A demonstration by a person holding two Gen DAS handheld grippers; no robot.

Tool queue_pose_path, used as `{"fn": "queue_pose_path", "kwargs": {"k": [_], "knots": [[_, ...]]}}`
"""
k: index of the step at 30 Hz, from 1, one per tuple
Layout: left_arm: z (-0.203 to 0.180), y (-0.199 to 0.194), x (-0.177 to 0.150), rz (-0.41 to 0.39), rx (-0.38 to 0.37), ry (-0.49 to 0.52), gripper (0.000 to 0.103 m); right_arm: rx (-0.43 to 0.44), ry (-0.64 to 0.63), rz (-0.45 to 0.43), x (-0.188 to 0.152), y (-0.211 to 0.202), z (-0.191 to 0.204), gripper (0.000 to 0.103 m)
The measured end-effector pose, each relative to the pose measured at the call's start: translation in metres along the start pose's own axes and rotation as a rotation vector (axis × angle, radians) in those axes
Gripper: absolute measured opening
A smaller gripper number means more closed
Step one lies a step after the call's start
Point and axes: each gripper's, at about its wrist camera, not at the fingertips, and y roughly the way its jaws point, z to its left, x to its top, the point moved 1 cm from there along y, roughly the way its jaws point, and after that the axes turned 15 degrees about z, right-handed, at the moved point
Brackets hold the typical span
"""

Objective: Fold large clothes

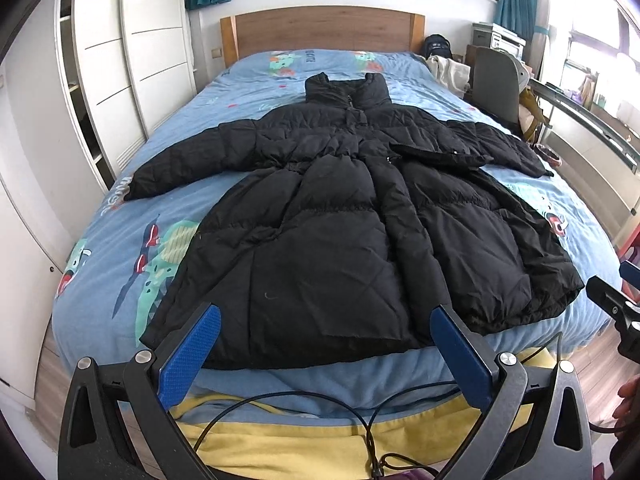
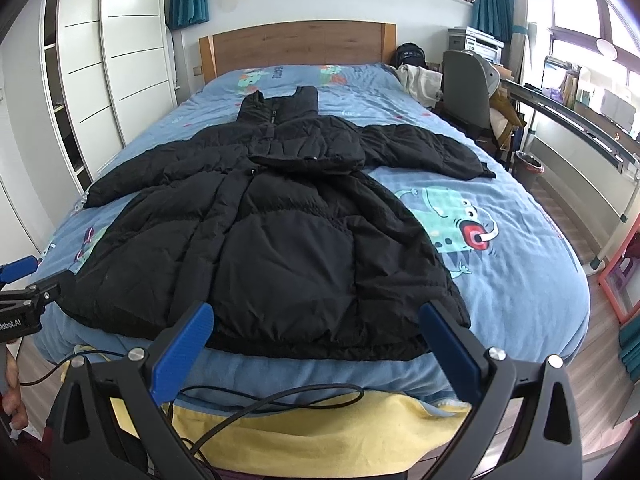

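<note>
A long black puffer coat [image 1: 332, 216] [image 2: 264, 240] lies flat, front up, on the bed, collar toward the headboard and both sleeves spread out to the sides. Its hem reaches the foot edge of the bed. My left gripper [image 1: 326, 320] hovers open just short of the hem, blue pads wide apart with nothing between them. My right gripper [image 2: 316, 320] is open too, held near the hem's right part. The left gripper's tip [image 2: 24, 280] shows at the left edge of the right wrist view; the right gripper's tip [image 1: 616, 300] shows at the right edge of the left wrist view.
The bed has a blue cartoon-print sheet [image 1: 168, 240] [image 2: 500, 272] over a yellow layer [image 2: 320, 428], and a wooden headboard [image 1: 320, 28]. Black cables [image 1: 304, 404] hang below the grippers. White wardrobes [image 1: 120, 60] stand left. A grey chair [image 2: 466, 88], desk and bin [image 2: 528, 168] stand right.
</note>
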Motion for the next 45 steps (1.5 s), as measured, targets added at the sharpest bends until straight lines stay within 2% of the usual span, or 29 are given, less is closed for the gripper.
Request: {"fn": "queue_pose_path", "kwargs": {"k": [11, 16, 20, 28, 33, 45], "knots": [[0.009, -0.001, 0.003, 0.025, 0.040, -0.026, 0.102, -0.029, -0.022, -0.004, 0.000, -0.008, 0.009, 0.103], [0.010, -0.006, 0.005, 0.042, 0.004, -0.028, 0.102, -0.062, -0.031, -0.016, 0.000, -0.018, 0.013, 0.103], [0.016, -0.012, 0.006, 0.024, -0.013, -0.041, 0.102, -0.065, -0.035, -0.044, 0.000, -0.028, 0.016, 0.103], [0.020, -0.025, -0.001, -0.001, -0.025, -0.054, 0.102, -0.083, -0.053, -0.043, -0.006, -0.036, 0.021, 0.103], [0.021, -0.033, -0.002, -0.021, -0.002, -0.051, 0.102, -0.073, -0.049, -0.055, -0.003, -0.047, 0.016, 0.103], [0.016, -0.064, 0.013, -0.099, 0.022, -0.015, 0.102, -0.047, -0.032, -0.153, 0.036, -0.111, -0.009, 0.103]]}}
